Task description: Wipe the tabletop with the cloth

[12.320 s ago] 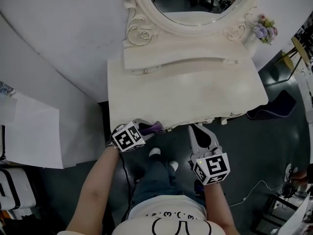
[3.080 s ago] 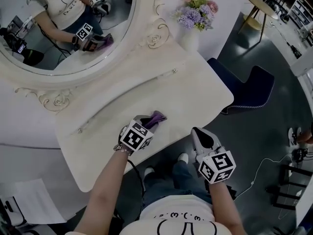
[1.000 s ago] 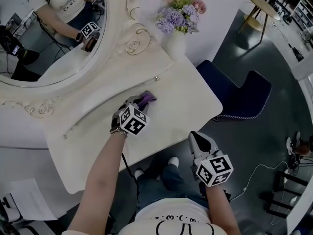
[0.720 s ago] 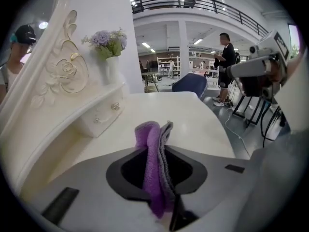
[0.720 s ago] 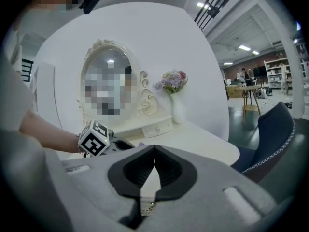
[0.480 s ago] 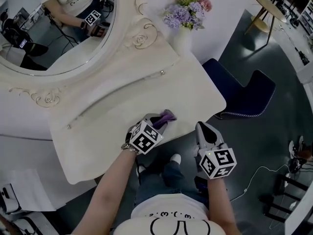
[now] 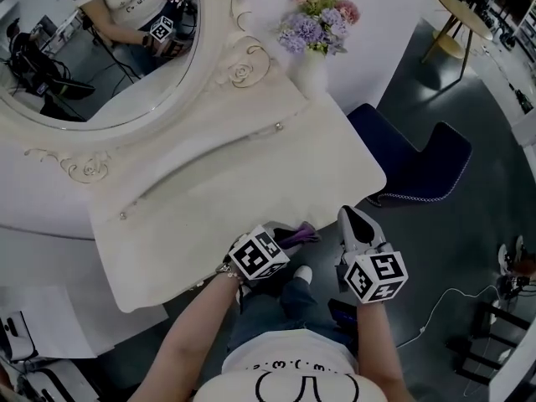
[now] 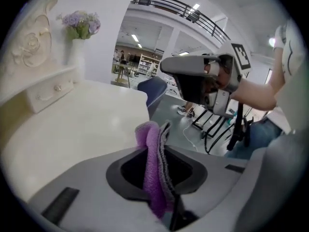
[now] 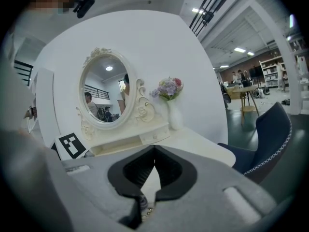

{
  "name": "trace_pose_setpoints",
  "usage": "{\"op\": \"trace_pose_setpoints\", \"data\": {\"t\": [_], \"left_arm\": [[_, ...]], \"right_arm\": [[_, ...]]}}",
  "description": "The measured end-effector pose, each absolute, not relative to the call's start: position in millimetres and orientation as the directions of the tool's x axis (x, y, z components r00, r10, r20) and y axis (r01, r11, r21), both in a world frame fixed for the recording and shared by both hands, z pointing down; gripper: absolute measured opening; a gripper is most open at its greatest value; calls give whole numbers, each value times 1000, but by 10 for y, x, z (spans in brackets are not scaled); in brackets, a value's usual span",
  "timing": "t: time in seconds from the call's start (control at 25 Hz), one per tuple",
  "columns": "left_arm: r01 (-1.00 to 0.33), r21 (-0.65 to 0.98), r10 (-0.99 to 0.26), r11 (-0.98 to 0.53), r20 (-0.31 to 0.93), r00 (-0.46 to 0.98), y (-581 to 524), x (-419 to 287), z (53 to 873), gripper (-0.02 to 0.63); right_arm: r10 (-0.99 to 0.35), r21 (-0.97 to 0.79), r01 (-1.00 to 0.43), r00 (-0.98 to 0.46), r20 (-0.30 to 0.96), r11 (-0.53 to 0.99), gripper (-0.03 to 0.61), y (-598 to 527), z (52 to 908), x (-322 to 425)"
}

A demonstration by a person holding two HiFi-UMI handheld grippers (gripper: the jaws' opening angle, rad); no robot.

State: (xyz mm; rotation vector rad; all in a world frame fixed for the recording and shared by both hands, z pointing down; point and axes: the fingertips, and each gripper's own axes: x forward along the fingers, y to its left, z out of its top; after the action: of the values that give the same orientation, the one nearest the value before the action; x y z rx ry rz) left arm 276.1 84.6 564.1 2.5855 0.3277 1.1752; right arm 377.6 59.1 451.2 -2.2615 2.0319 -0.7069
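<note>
The folded purple and grey microfibre cloth [image 8: 152, 164] is clamped in the left gripper [image 7: 285, 239], at the front edge of the cream-white dressing tabletop [image 7: 251, 170]. It appears barely in contact with the surface, as the head view is unclear. The right gripper [image 9: 155, 148] is closed on nothing, off the table. Recommendation: lower the cloth flat, press evenly, and sweep inward in overlapping passes.

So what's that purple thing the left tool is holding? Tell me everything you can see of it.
It is a cloth, soft and fuzzy-looking, purple with a grey layer against it, folded together. The left gripper has its jaws shut on it, so the fold stands on edge between them, its rounded tip poking out in front. In the head view it sits at the near edge of the white tabletop. Whether it presses on the surface is unclear.
</note>
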Motion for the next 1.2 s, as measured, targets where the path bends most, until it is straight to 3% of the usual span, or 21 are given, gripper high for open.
{"op": "trace_pose_setpoints", "data": {"t": [0.12,0.32,0.56,0.92,1.2], "left_arm": [[129,374,360,-919,657,662,890,2785,5489,81],[29,37,46,-999,632,774,30,2963,5187,81],[6,-256,-180,-967,696,695,-935,3106,5255,83],[142,-479,-311,-866,739,598,-1637,3562,5753,83],[104,-589,-423,-801,681,598,-1877,3731,5951,83]], "right_arm": [[-948,-318,-937,37,317,-143,-2,623,4507,3803],[-948,-334,-932,31,317,-143,-2,629,4528,3873],[-943,-340,-931,12,332,-132,-2,611,4567,3810],[-913,-327,-929,30,407,-176,-2,589,4779,3903],[-899,-328,-914,80,430,-238,-2,468,4871,4073]]}}
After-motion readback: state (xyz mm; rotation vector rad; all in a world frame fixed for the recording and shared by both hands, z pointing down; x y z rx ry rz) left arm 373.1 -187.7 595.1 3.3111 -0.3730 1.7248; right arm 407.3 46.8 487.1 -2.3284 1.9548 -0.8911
